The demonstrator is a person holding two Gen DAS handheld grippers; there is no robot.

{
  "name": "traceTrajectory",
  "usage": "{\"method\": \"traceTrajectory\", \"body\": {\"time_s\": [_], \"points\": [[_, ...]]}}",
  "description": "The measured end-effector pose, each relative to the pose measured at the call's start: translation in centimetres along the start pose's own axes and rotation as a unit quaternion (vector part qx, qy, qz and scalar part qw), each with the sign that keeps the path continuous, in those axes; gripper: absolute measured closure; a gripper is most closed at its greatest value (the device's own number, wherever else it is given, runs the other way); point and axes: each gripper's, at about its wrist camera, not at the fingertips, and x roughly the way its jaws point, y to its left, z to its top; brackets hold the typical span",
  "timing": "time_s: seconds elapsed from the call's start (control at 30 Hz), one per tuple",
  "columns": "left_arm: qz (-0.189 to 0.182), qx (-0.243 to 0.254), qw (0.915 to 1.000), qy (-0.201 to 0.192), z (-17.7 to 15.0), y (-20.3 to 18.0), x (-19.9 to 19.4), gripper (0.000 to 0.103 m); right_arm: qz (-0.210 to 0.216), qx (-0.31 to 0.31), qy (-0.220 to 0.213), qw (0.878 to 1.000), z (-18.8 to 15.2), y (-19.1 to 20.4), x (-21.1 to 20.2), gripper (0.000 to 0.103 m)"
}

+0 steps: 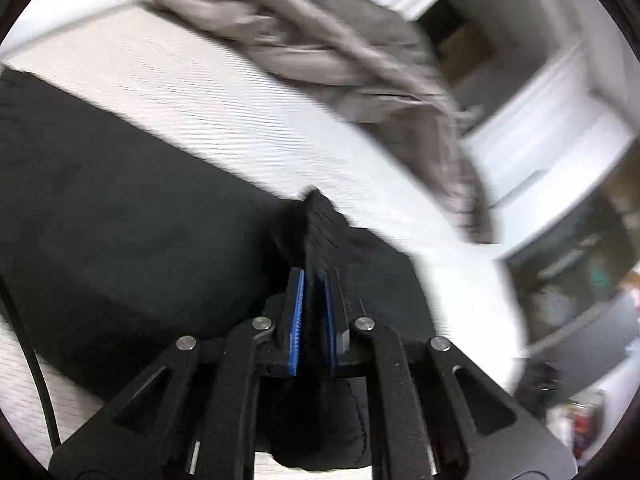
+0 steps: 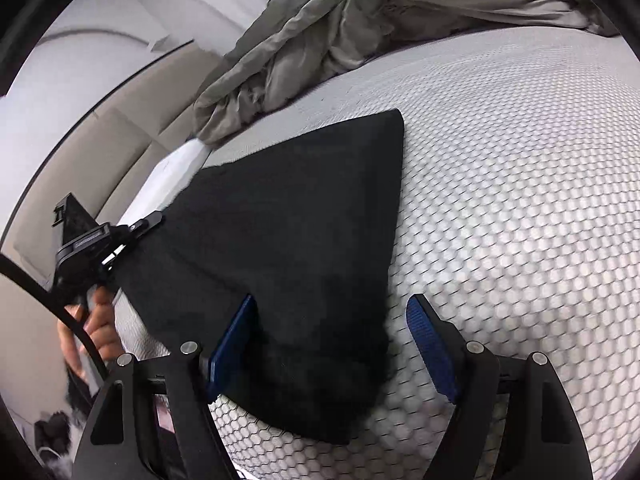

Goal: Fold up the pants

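Note:
The black pants lie folded flat on a white honeycomb-patterned mattress. In the left wrist view, my left gripper is shut on an edge of the pants, and dark cloth is pinched between its blue pads. The right wrist view shows that same left gripper at the pants' left corner, held by a hand. My right gripper stands open over the near end of the pants. Cloth lies between its spread blue pads, which do not press on it.
A crumpled grey blanket is heaped at the far side of the mattress, also seen as the blanket in the left wrist view. Beige padded panels run along the left. White shelving stands beyond the bed's edge.

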Motion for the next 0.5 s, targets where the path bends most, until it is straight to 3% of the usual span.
{"method": "traceTrajectory", "body": {"time_s": [0.1,0.13,0.27,0.4,0.47,0.5], "points": [[0.059,-0.004,0.9964,0.060,-0.7,3.4,1.7,0.095,-0.013,-0.017,0.014,1.000,-0.6,0.8,0.4,0.024],[0.060,-0.009,0.9957,0.070,-1.0,4.1,1.9,0.095,-0.017,-0.020,0.017,1.000,-0.9,0.9,0.3,0.024],[0.050,0.003,0.9970,0.060,-1.3,4.6,0.0,0.095,-0.009,-0.014,0.011,1.000,-2.1,0.6,-1.8,0.024],[0.033,0.029,0.9983,0.039,-1.3,1.6,-1.3,0.093,0.030,0.035,0.001,0.999,-3.6,-1.2,-4.3,0.026],[0.016,0.042,0.9983,0.037,-2.0,-0.2,-1.5,0.081,0.074,0.081,0.013,0.994,-4.1,-2.6,-4.1,0.039],[0.005,0.052,0.9978,0.040,-2.5,-1.5,-1.4,0.076,0.099,0.102,0.021,0.990,-4.1,-3.2,-3.5,0.051]]}}
